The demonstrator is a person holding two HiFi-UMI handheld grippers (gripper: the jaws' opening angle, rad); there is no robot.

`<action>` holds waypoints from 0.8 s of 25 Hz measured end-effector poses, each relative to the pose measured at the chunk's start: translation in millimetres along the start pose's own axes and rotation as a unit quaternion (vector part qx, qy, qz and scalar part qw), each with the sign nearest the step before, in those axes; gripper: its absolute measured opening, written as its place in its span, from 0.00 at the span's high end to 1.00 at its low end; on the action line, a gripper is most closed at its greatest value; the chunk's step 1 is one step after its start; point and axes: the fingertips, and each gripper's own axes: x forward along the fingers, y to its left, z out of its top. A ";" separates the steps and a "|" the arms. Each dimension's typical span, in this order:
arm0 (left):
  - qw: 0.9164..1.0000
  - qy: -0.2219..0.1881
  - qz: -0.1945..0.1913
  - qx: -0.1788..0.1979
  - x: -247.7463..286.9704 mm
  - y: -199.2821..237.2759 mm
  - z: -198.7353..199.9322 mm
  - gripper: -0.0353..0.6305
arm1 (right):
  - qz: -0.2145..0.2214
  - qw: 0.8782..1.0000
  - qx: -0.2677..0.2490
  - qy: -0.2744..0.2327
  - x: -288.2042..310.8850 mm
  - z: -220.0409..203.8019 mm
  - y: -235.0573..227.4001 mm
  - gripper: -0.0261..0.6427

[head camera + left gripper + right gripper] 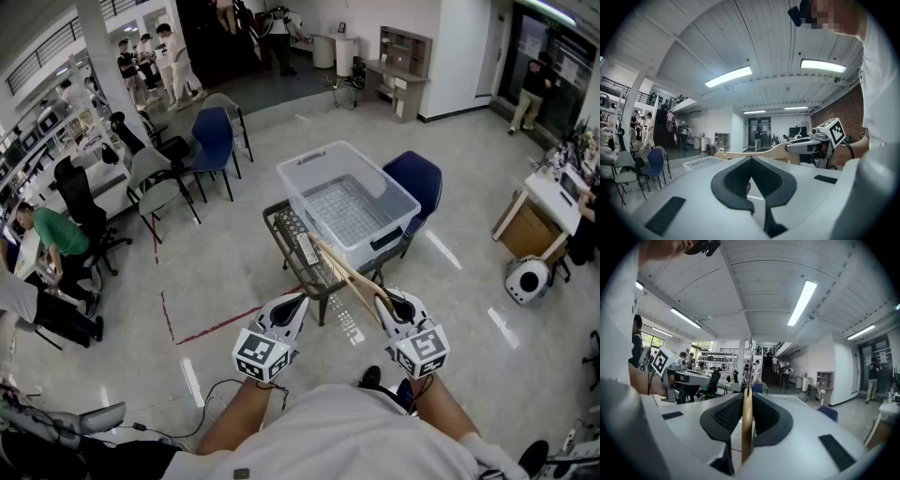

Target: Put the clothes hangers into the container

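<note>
In the head view a wooden clothes hanger [345,270] slants from my right gripper [384,300] up-left to the front edge of the clear plastic container [309,157]. The right gripper is shut on the hanger, which in the right gripper view stands edge-on as a thin wooden strip [747,423] between the dark pads [764,420]. My left gripper [294,300] hovers beside it to the left, shut with nothing in it. In the left gripper view the hanger's arm [750,154] runs across to the right gripper [808,147], and the container [701,162] lies beyond. The container looks empty.
The container sits on a small wire-top table [286,228], with a blue chair [419,178] behind it. More chairs [214,136] and desks stand to the left. Several people are at the back and left. A red line [220,323] marks the floor.
</note>
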 end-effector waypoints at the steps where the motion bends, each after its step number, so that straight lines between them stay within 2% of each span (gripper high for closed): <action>1: 1.000 0.000 0.000 0.000 1.9 1.3 0.0 0.92 | 0.001 1.000 0.000 0.000 2.0 0.1 -1.3 0.87; 11: 1.000 0.005 -0.004 -0.004 37.6 5.7 0.1 0.92 | 0.003 1.000 0.005 0.001 15.0 -2.1 -31.6 0.87; 20: 1.000 0.014 -0.005 -0.006 111.8 -3.6 -6.1 0.92 | 0.007 1.000 0.002 0.002 21.4 -16.6 -99.1 0.87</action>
